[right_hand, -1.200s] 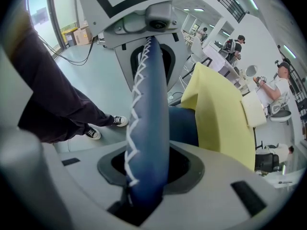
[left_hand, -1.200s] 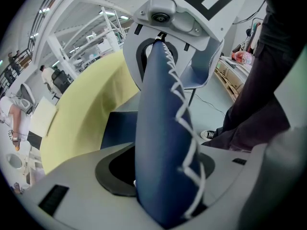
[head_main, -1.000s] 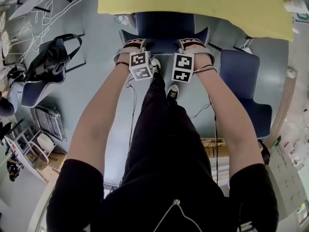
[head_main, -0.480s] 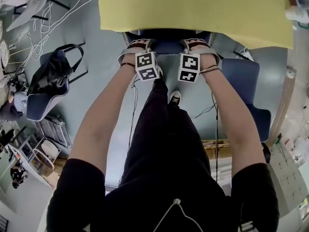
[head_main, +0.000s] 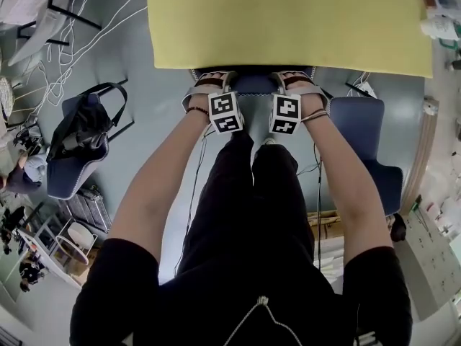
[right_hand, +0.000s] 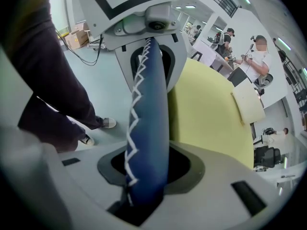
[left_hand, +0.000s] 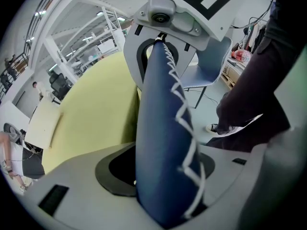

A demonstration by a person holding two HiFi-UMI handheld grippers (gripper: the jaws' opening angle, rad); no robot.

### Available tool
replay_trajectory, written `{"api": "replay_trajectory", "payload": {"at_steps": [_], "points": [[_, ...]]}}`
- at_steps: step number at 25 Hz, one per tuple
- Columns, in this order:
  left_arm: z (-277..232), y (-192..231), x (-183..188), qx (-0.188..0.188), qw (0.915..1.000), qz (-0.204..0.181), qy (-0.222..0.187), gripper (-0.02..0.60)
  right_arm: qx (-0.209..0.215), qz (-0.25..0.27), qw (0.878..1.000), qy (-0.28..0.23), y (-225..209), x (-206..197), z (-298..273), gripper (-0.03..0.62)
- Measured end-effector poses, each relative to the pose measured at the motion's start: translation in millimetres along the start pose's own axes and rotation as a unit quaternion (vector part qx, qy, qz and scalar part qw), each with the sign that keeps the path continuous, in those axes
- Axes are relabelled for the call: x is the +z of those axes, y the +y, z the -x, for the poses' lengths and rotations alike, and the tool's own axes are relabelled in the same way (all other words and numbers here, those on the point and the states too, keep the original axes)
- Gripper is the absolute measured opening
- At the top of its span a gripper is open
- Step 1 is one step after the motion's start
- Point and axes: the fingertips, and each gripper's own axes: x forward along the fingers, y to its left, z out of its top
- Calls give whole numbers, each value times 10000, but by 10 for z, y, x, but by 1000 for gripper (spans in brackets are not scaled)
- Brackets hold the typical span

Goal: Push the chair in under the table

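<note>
Two claws: left claw (head_main: 214,83) + right claw (head_main: 289,81), both clamped on our 1 chair (head_main: 253,85) backrest, at yellow counter (head_main: 288,20) edge. Floor (head_main: 155,99) open left, spare chair (head_main: 360,132) near right.

**Floor** (head_main: 144,99): grey-blue and smooth. Standing or lying directly on it:
- Table (head_main: 288,20) with a yellow top, across the upper part of the head view.
- Navy chair (head_main: 252,83) with white zigzag stitching. Only a strip of it shows at the table's near edge; the rest is beneath the top.
- Second blue chair (head_main: 364,135), on the right, just beside the table's near corner.
- Third blue chair (head_main: 72,171), on the left and well apart from the table, with a black bag (head_main: 83,125) on its seat.
- White cables (head_main: 61,63), loose loops at upper left.
- Dark cable (head_main: 193,186), running along the floor away from the table.
- Wire rack (head_main: 90,204), at lower left.
- Sneakers (right_hand: 109,123), the person's, planted near the navy chair.
</note>
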Motion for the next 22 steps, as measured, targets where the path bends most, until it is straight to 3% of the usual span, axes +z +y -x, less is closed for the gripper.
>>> {"api": "replay_trajectory", "payload": {"at_steps": [10,14,17,22], "points": [[-27,-24,-2,-76,10000,-45,42,232,247,-106,9996,-49,40,-5,10,157],[-3,-76,-43,-307,9987,-89,404,258,620,-264,9977,-10,102,-20,42,176],[130,-72,-9,-287,9976,-213,601,262,655,-353,9972,82,38,-23,194,189],[534,18,106,-158,9984,291,461,261,898,-783,9928,-76,-30,65,622,189]]}}
